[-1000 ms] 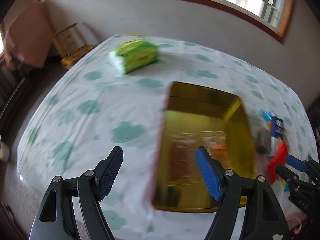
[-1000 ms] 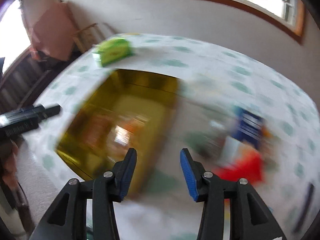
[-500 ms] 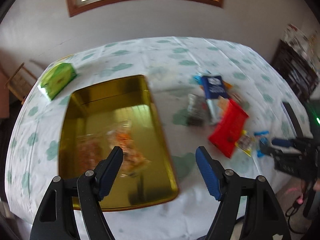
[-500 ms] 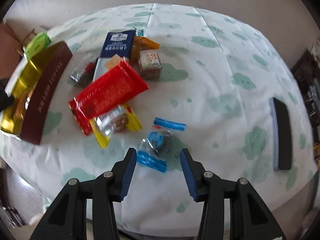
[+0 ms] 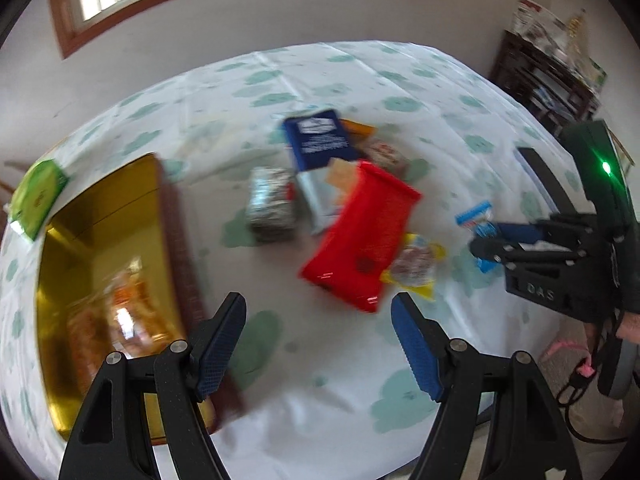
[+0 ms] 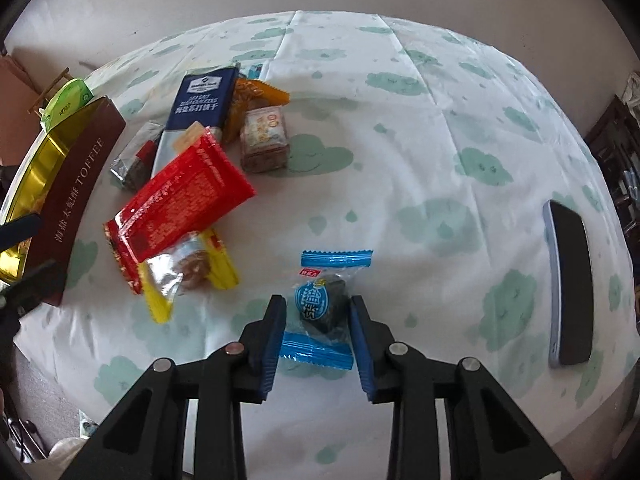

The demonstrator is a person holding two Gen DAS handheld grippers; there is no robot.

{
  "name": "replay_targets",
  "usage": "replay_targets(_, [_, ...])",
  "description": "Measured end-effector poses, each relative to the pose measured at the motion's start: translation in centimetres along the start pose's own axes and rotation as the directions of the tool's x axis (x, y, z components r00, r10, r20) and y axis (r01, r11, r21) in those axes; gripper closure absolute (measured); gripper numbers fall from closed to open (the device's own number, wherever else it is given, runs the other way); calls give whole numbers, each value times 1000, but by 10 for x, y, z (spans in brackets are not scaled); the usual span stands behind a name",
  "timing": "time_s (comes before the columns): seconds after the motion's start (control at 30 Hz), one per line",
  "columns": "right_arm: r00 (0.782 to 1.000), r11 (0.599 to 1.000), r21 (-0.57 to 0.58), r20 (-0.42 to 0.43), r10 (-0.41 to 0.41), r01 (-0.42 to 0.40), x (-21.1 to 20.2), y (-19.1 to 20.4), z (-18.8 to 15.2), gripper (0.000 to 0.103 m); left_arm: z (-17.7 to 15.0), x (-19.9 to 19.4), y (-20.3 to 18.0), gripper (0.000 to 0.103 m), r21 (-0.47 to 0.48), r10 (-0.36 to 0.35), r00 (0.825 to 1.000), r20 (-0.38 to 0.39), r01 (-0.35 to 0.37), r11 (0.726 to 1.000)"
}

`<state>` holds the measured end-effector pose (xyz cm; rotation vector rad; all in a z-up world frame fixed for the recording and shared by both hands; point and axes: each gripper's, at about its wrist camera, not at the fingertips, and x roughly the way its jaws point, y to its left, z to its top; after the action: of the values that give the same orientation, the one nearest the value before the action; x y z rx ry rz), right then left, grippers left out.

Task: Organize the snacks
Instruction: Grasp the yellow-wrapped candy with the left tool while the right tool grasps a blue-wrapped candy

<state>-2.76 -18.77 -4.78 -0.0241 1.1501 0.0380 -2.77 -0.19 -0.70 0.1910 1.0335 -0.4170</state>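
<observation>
Jaws of the right gripper (image 6: 317, 322) stand parted on either side of the blue-wrapped candy (image 6: 324, 307), not yet clamped on its crinkly film, the candy lying flat on the table (image 6: 420, 168) near its front edge; jaws of the left gripper (image 5: 318, 338) hang released and empty. Sorting appears barely begun: the gold-lined toffee tin (image 6: 52, 184) holds a few glossy packets, while the flat red pouch (image 6: 180, 196), yellow-edged clear wrapper (image 6: 188, 268), navy cracker box (image 6: 198, 110), foil packet (image 6: 134, 162) and small printed cube (image 6: 264, 140) remain clustered on the cloud-print cloth.

Blue-wrapped snack (image 6: 320, 308) flat on cloth; gold tin (image 6: 36, 184) open.
</observation>
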Motion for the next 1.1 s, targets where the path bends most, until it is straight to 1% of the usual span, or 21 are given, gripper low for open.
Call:
replay_targets(0.07, [1000, 1000, -4, 10, -16, 16, 0, -8, 2, 71, 4, 5, -9, 31, 12, -33, 999, -3, 33, 999])
replay_targets(0.1, [1000, 1000, 2, 10, -18, 18, 1, -15, 3, 71, 7, 7, -13, 31, 15, -60, 998, -2, 60, 998])
replay_targets(0.23, [1000, 1000, 28, 12, -1, 1, 1, -32, 3, 71, 20, 22, -31, 31, 31, -115, 993, -25, 116, 993])
replay_targets(0.27, [1000, 999, 32, 13, 5, -6, 1, -34, 2, 71, 21, 26, -34, 32, 40, -113, 993, -34, 114, 993])
replay_targets(0.33, [1000, 999, 39, 16, 19, -19, 1, -38, 1, 71, 25, 36, -43, 39, 59, -99, 993, -60, 102, 993])
replay_targets(0.43, [999, 998, 42, 19, 37, -38, 1, -42, 0, 71, 28, 48, -50, 46, 62, -101, 990, -99, 107, 992])
replay_targets(0.57, [998, 997, 49, 23, 54, -55, 1, -45, -1, 71, 32, 53, -58, 49, 98, -75, 992, -97, 84, 992])
replay_targets(0.63, [998, 997, 49, 26, 60, -61, 1, -46, -2, 71, 34, 53, -60, 60, 103, -73, 991, -108, 85, 991])
replay_targets(0.67, [998, 997, 50, 26, 61, -63, 1, -46, -2, 71, 34, 54, -61, 62, 105, -88, 989, -121, 101, 989])
replay_targets(0.7, [998, 996, 52, 26, 64, -65, 1, -46, -2, 71, 34, 55, -61, 62, 105, -98, 987, -129, 112, 988])
replay_targets(0.8, [997, 996, 56, 26, 68, -69, 1, -47, -2, 71, 31, 58, -66, 63, 115, -99, 986, -135, 115, 987])
replay_targets(0.9, [997, 996, 58, 26, 69, -70, 1, -47, -3, 71, 29, 68, -65, 65, 72, -126, 976, -177, 140, 988])
replay_targets(0.97, [997, 996, 56, 26, 70, -72, 1, -47, -2, 71, 29, 68, -66, 66, 74, -120, 980, -158, 132, 988])
replay_targets(1.1, [997, 996, 53, 23, 67, -68, 1, -46, -1, 71, 32, 70, -62, 68, 26, -135, 978, -159, 141, 990])
